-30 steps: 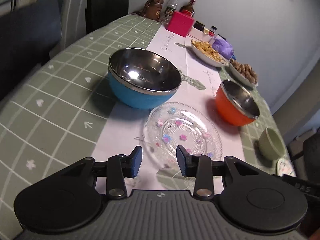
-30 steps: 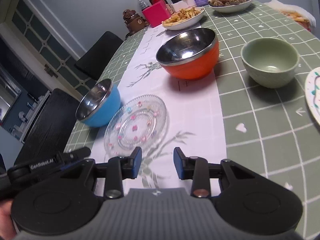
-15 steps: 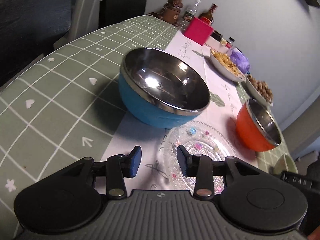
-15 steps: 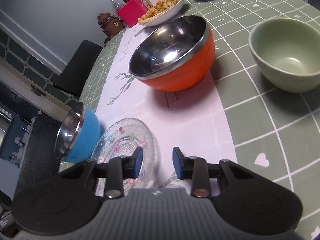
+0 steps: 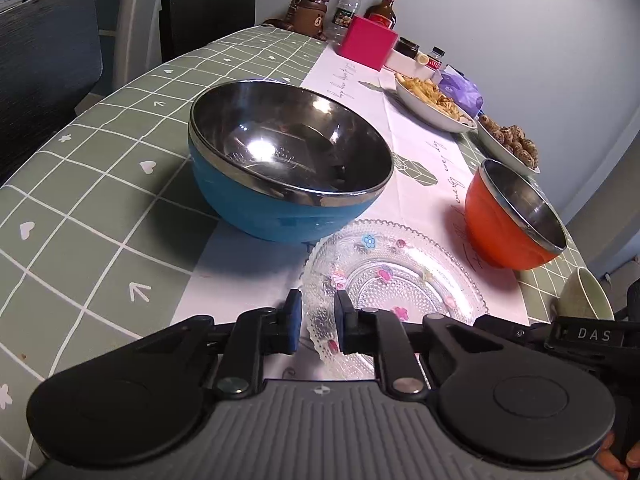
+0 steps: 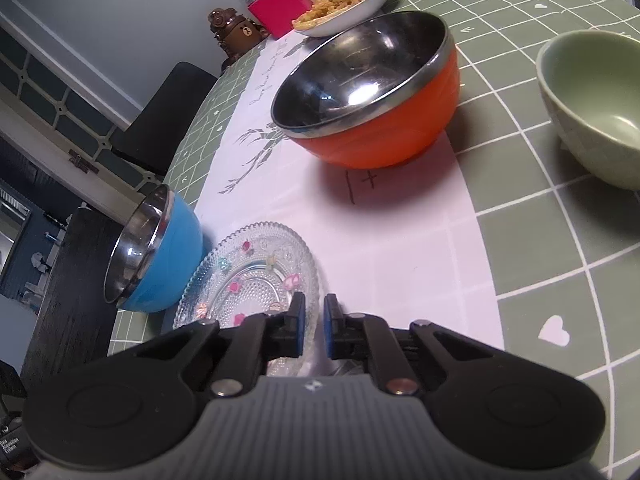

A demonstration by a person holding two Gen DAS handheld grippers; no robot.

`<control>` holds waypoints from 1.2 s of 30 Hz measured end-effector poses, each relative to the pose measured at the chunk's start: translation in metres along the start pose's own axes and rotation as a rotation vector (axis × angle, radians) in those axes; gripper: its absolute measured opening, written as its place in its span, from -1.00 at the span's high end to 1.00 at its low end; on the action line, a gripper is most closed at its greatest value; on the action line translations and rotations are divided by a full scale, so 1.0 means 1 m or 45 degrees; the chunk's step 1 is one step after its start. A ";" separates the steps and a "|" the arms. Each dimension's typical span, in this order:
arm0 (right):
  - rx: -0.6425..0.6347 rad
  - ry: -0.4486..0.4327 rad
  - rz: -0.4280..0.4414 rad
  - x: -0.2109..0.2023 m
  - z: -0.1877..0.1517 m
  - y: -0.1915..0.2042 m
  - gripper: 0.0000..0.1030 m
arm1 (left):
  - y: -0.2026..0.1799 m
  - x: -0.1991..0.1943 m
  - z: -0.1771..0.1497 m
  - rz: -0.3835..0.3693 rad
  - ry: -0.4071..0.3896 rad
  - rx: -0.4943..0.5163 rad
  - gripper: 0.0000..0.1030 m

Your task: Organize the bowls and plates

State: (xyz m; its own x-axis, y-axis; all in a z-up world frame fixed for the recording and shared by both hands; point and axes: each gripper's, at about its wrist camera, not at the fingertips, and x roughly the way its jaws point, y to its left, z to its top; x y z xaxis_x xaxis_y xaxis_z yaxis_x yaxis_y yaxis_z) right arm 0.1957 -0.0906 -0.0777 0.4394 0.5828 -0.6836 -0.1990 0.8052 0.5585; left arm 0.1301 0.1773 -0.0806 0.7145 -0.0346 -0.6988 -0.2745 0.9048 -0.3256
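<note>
A clear glass plate (image 5: 394, 280) with small coloured flowers lies on the white table runner (image 5: 420, 200). My left gripper (image 5: 318, 322) straddles its near left rim, jaws narrowed around the edge. My right gripper (image 6: 315, 326) straddles the plate's (image 6: 250, 280) near right rim, jaws nearly closed on it. A blue steel-lined bowl (image 5: 288, 164) stands just behind the plate; it also shows in the right wrist view (image 6: 156, 252). An orange steel-lined bowl (image 5: 512, 216) stands to the right (image 6: 368, 92). A pale green bowl (image 6: 596, 108) sits further right (image 5: 586, 294).
At the far end stand two dishes of food (image 5: 434, 100) (image 5: 508, 140), a pink box (image 5: 366, 42), bottles (image 5: 380, 6) and a brown bear figure (image 5: 310, 4). Dark chairs (image 5: 44, 60) stand along the left side. The table has a green checked cloth (image 5: 80, 184).
Both grippers moved in low to the glass plate's near rim and their jaws narrowed around its edge, the left on the left side, the right on the right side.
</note>
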 end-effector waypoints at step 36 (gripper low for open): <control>0.041 0.030 0.118 -0.104 -0.059 -0.015 0.90 | -0.038 -0.122 -0.043 -0.107 -0.084 0.127 0.76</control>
State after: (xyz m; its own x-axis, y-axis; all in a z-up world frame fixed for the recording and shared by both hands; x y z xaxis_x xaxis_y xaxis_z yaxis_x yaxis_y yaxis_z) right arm 0.1014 -0.1569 -0.0421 0.3994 0.6571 -0.6393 -0.2089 0.7442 0.6344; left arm 0.0257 0.1285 -0.0107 0.7741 -0.0868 -0.6271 -0.1493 0.9376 -0.3140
